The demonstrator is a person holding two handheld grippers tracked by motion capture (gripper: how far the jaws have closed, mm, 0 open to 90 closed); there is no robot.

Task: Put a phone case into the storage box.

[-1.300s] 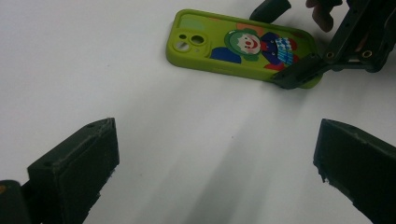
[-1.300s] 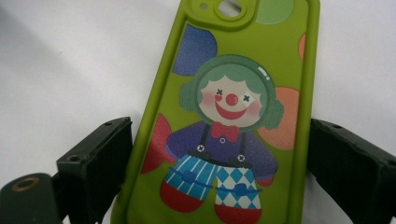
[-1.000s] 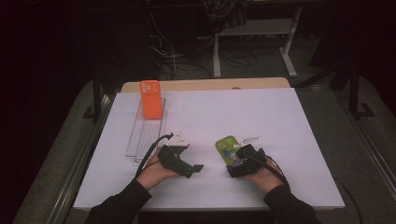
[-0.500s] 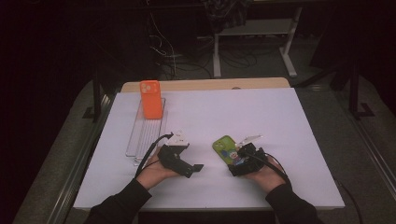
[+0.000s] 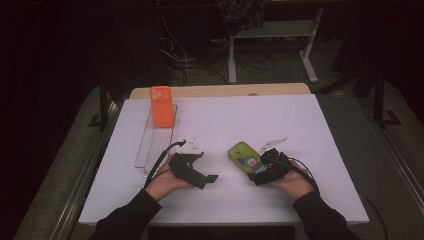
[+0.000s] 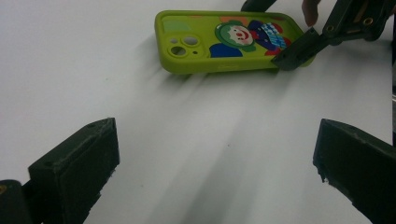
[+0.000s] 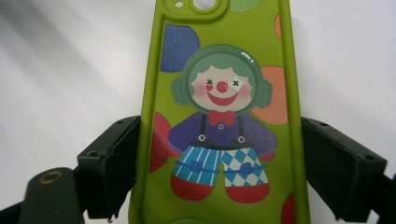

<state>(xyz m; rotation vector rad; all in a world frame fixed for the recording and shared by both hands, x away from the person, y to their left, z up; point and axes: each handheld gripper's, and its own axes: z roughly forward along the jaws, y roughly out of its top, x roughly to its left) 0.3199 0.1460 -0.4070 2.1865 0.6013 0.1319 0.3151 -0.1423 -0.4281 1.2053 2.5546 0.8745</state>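
Observation:
A green phone (image 5: 243, 156) with a clown print on its back lies on the white table (image 5: 260, 115), right of centre. My right gripper (image 5: 257, 167) reaches it from the near end. In the right gripper view the two jaws sit against the long sides of the green phone (image 7: 224, 93), and the right gripper (image 7: 224, 161) is shut on it; its jaws have just been closing with the phone between them. My left gripper (image 5: 210, 179) lies low to the left, pointing at the green phone (image 6: 224, 42). The left gripper (image 6: 215, 172) is open with nothing in it.
An orange phone (image 5: 161, 106) stands on the far end of a clear ribbed tray (image 5: 150, 147) at the table's left. Behind the table are dark floor, cables and a stand's legs (image 5: 310, 70).
The right hand has shifted only slightly at the green phone. The left hand and the orange phone have stayed in place.

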